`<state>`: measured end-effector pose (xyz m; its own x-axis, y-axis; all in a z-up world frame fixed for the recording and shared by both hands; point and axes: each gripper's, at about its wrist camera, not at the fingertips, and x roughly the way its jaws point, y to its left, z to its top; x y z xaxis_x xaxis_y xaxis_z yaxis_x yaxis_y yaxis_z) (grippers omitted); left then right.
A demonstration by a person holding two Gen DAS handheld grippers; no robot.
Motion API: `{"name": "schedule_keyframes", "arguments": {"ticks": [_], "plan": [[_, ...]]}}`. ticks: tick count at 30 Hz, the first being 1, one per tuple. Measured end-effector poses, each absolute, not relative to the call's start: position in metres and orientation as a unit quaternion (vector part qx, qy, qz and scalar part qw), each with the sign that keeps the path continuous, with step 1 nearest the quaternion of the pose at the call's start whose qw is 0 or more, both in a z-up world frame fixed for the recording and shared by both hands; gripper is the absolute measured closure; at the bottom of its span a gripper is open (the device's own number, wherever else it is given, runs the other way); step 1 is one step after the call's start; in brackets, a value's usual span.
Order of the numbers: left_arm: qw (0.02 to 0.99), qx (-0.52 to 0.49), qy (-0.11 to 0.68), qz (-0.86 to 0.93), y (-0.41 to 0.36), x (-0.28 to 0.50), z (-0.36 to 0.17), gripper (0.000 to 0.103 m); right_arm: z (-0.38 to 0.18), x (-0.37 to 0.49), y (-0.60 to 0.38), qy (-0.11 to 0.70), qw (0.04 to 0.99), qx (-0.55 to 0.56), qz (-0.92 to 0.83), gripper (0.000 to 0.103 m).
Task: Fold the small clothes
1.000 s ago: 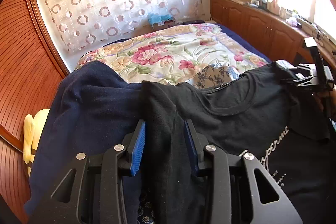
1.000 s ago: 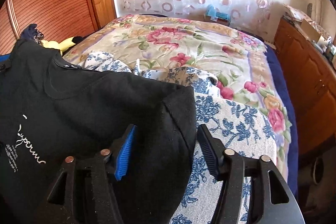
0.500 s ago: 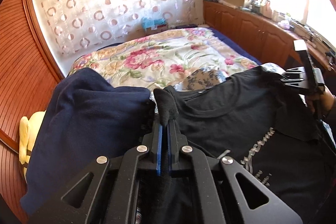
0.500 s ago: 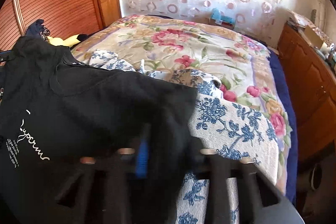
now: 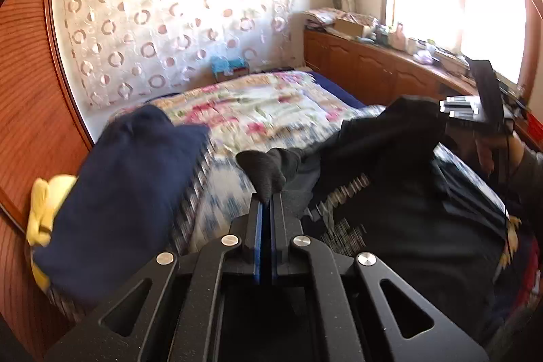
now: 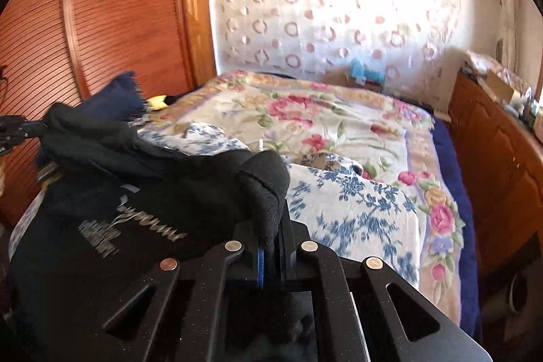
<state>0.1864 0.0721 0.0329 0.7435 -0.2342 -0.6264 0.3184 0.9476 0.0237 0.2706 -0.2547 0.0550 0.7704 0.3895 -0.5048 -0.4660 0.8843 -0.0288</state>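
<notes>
Black T-shirt: unfolded, a shoulder clenched in each hand-held gripper, left and right, above bed; folding barely begun.

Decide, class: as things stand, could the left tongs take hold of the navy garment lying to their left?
Probably not yet. The left tongs are shut on a corner of the black T-shirt, so they are occupied. The navy garment itself lies uncovered close beside them; after releasing, the way looks free.

Both hand-held grippers, left and right, have clamped and lifted the black T-shirt.
</notes>
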Motion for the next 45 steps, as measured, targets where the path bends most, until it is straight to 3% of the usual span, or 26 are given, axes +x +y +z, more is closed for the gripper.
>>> {"name": "schedule_keyframes", "arguments": {"ticks": [14,19,31,43,45], "plan": [[0.942,-0.004,0.307,-0.135,0.1,0.032,-0.007,0.099,0.022,0.078,-0.3,0.251,0.935,-0.061,0.243,0.098],[0.94,-0.036,0.314,-0.129,0.109,0.019,-0.024,0.099,0.01,0.052,-0.309,0.267,0.933,-0.035,0.241,0.098],[0.942,-0.028,0.305,-0.137,0.107,-0.032,-0.005,0.099,0.024,-0.01,-0.312,0.258,0.936,-0.039,0.235,0.098],[0.935,-0.003,0.335,-0.115,0.105,-0.024,-0.024,0.098,-0.004,-0.009,-0.314,0.316,0.922,-0.033,0.22,0.098],[0.938,0.005,0.329,-0.109,0.105,-0.024,-0.019,0.098,0.0,-0.01,-0.315,0.315,0.923,-0.035,0.219,0.092]]}}
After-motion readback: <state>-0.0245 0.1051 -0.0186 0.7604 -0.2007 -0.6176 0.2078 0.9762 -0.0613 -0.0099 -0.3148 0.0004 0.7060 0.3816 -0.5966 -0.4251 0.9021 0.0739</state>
